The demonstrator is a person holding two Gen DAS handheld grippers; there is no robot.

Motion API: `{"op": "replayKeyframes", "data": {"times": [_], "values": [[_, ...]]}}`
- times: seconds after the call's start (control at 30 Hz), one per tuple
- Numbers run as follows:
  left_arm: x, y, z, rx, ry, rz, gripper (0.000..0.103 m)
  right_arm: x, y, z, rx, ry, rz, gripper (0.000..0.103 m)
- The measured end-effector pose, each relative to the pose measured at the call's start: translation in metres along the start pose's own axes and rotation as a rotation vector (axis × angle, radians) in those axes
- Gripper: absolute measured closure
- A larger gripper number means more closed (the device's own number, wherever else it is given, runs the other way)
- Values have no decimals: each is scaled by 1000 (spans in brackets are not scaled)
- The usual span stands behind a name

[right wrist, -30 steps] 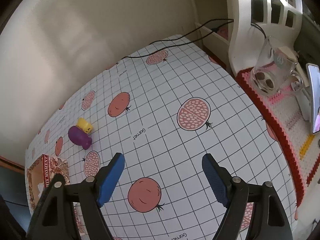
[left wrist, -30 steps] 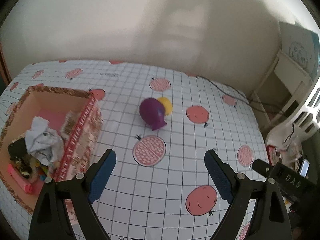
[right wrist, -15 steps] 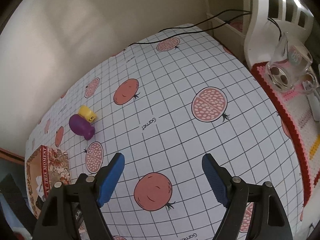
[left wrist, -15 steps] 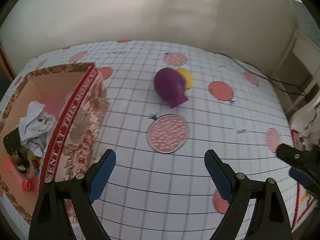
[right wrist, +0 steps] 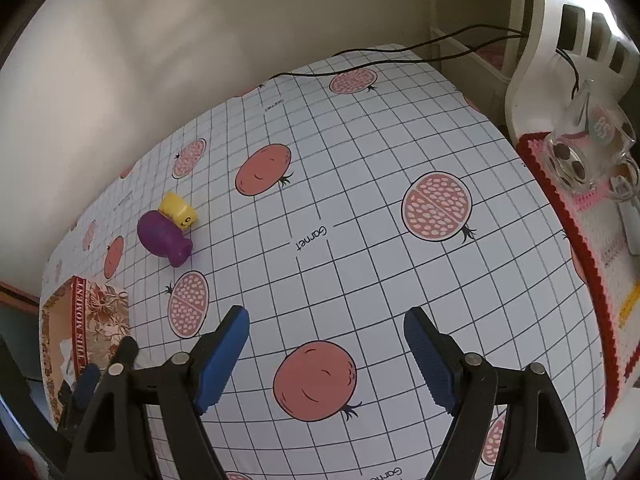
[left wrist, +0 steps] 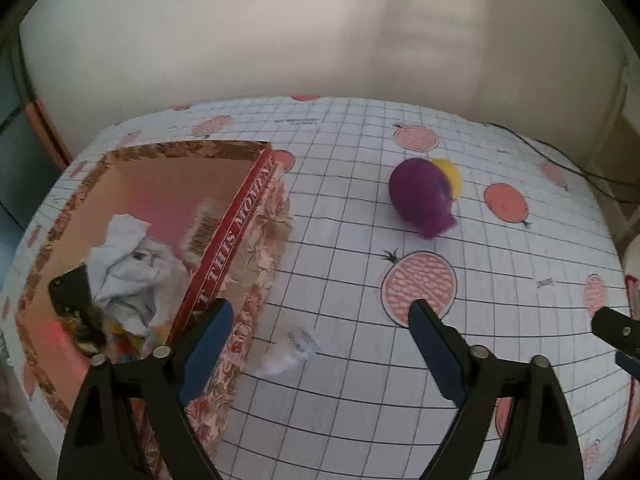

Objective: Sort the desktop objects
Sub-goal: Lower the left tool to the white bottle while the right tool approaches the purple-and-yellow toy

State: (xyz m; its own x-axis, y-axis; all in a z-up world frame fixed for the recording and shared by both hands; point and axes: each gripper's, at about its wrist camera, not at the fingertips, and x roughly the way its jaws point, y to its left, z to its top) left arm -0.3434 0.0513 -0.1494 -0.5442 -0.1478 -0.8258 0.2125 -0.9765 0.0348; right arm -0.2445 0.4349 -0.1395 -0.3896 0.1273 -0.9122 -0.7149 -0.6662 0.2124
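- Hovering above the counter (left wrist: 360, 360), the left gripper (left wrist: 320, 344) has its jaws spread wide with nothing between them
- Right gripper (right wrist: 326, 356) likewise hangs over the counter, jaws spread and bare; in the left wrist view its tip shows at the right edge
- A purple toy (left wrist: 422, 196) lies on its side on the gridded, pomegranate-print cloth (right wrist: 360, 240), well ahead of both grippers, with open cloth between
- A small yellow toy (right wrist: 178, 209) sits touching the purple one on its far side; in the left wrist view it is blurred and mostly hidden behind the purple body
- An open floral box (left wrist: 248, 248) with a red lettered rim stands at the left, just beside the left jaw of the left gripper
- Inside the box lie a crumpled white cloth (left wrist: 128, 268), a dark object (left wrist: 70, 290) and some coloured bits too small to tell
- A small crumpled white scrap (left wrist: 290, 350) lies on the counter just beside the box, between the left gripper's jaws in that view
- A black cable (right wrist: 400, 50) trails along the far edge of the counter
- At the right, off the cloth, a glass mug (right wrist: 588, 148) stands on a red-edged crocheted mat (right wrist: 580, 240) beside a white slotted rack (right wrist: 552, 40)
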Motion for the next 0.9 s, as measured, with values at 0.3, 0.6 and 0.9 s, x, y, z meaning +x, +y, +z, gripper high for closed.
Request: {"op": "replayKeyframes", "data": {"times": [0.3, 0.6, 0.9], "values": [[5, 6, 1, -28, 10, 21, 15, 3, 9, -2, -25, 7, 2, 21], [14, -33, -14, 100, 71, 62, 15, 7, 12, -4, -37, 20, -5, 21], [36, -28, -22, 132, 114, 149, 19, 13, 25, -6, -69, 29, 0, 21]]}}
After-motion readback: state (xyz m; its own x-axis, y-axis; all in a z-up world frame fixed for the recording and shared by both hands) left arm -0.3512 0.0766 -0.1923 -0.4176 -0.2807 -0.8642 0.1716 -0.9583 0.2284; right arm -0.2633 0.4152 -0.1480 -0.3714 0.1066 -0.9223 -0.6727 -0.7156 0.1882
